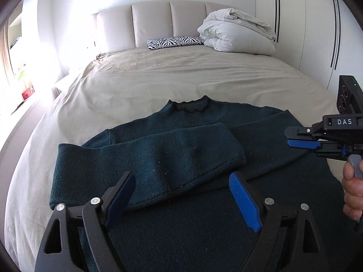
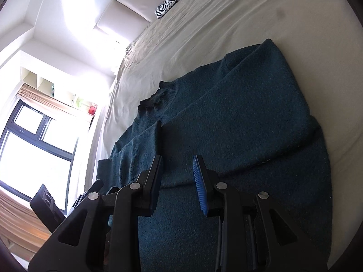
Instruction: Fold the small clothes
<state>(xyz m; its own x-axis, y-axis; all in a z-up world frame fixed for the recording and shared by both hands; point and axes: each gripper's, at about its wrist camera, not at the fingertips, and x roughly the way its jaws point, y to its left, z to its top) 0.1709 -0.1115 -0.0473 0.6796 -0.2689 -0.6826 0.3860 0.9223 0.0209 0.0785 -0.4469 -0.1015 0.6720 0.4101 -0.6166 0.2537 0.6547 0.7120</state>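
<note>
1. Left wrist view: we find the dark teal knitted sweater (image 1: 181, 154) flat on the beige-sheeted bed (image 1: 158, 79), both sleeves folded across its chest. The left gripper (image 1: 183, 201) hovers over it, fingers spread wide and holding nothing.
2. Same view: the right gripper (image 1: 301, 144) reads "DAS".
3. Right wrist view: the right gripper (image 2: 178, 183) stands partly open above the fuzzy sweater (image 2: 238, 124), gripping nothing.

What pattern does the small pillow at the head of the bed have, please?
A black-and-white zebra stripe; the pillow shows best in the left wrist view.
</note>
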